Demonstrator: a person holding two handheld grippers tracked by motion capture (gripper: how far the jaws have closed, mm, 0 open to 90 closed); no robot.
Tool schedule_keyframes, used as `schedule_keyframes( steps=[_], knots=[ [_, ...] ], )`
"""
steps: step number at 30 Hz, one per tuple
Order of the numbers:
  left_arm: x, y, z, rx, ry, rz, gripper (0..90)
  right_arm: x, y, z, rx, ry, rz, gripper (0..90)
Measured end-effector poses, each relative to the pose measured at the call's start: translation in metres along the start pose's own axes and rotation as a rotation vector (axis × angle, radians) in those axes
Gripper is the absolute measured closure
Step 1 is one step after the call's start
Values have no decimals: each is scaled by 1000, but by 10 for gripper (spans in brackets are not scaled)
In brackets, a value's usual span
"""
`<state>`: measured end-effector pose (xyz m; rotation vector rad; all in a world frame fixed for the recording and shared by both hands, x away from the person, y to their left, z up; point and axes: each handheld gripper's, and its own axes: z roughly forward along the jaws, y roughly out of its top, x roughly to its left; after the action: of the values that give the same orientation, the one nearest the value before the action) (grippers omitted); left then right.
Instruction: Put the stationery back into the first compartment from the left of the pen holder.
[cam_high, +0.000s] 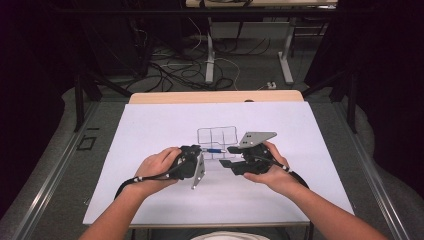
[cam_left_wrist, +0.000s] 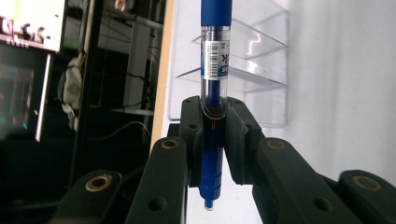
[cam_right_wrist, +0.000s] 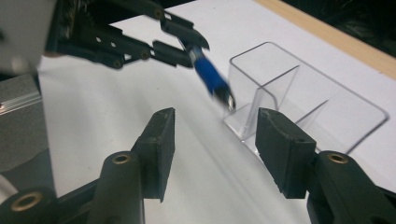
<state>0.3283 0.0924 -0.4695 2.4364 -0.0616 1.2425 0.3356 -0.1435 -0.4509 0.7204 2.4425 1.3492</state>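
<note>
A blue pen (cam_high: 213, 150) with a clear barrel is clamped in my left gripper (cam_high: 201, 148), which is shut on it. In the left gripper view the pen (cam_left_wrist: 214, 70) runs up between the two jaws, its label showing. The pen points toward a clear plastic organiser (cam_high: 217, 136) with several compartments, lying on the white sheet. My right gripper (cam_high: 228, 155) is just to the right of the pen, open, with nothing between its pads. In the right gripper view the pen (cam_right_wrist: 212, 79) hangs above and beyond the jaws, its tip near the organiser's (cam_right_wrist: 303, 102) near corner.
The white sheet (cam_high: 150, 150) covers most of the table, with a wooden edge (cam_high: 215, 96) at the far side. Beyond it are table legs and loose cables on the floor. Dark frame rails flank the table. A lit screen (cam_left_wrist: 28, 23) stands off to one side.
</note>
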Motion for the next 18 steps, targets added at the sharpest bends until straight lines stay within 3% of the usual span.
schedule_keyframes(
  steps=[4,9,11,14,16,18],
  knots=[
    [15,-5,4,-38,-13,-135,789,-5,-4,-3,-26,-4,8,405],
    [35,-12,11,-117,-48,-358,790,-11,-11,-4,-28,-28,46,331],
    [41,-14,16,-167,-75,-475,790,-13,-14,-3,-41,-41,58,266],
    [50,-20,25,-235,-128,-681,790,-17,-19,-2,-30,-62,77,164],
    [54,-25,32,-282,-146,-809,790,-20,-23,-3,-31,-77,89,152],
    [57,-30,38,-312,-161,-909,790,-23,-26,-3,-39,-89,99,150]
  ],
)
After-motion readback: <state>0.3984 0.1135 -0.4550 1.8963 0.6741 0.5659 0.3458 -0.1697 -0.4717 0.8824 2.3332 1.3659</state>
